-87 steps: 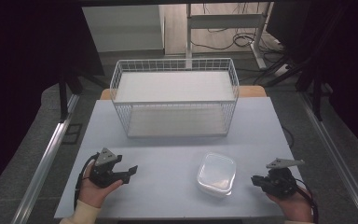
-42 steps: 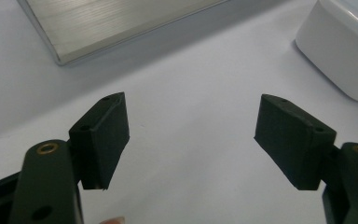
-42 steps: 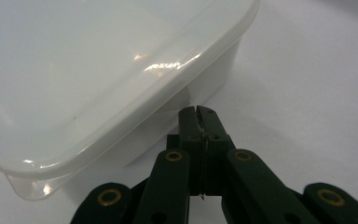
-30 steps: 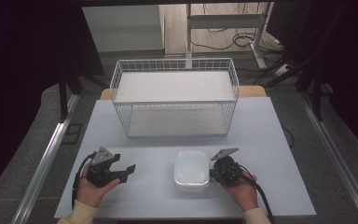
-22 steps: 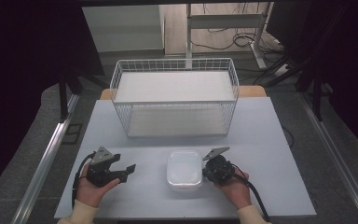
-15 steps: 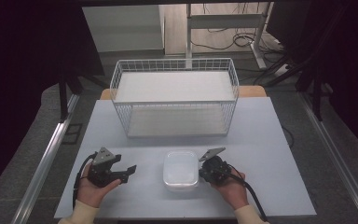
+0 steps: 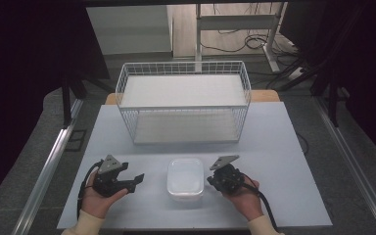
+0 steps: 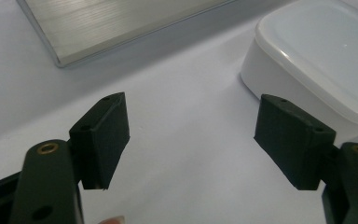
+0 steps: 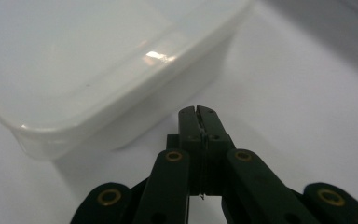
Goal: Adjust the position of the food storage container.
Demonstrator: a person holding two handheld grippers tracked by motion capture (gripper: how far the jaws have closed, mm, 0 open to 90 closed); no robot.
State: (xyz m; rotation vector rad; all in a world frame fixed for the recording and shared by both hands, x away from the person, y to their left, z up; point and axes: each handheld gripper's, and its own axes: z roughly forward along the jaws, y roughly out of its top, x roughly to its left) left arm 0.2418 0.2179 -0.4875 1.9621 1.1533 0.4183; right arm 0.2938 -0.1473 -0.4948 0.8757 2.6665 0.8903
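White lidded container [image 7: 185, 178], near centre of tabletop [image 7: 274, 147].
Lies between left tongs [image 7: 138, 179], wide, and right tongs [image 7: 210, 180], pressed together empty; contents unseen.

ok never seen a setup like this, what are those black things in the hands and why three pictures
A person sits at a pale table and holds a hand tool in each hand: a gripper with two black jaws. One picture comes from a camera above, looking down on the table. The other two come from small cameras riding on each tool, looking along its jaws.

On the table stand a white wire basket at the far side and a white lidded plastic container near the person, between the tools.

The left gripper has its jaws wide apart, holding nothing. The right gripper has its jaws closed together, empty, right beside the container.
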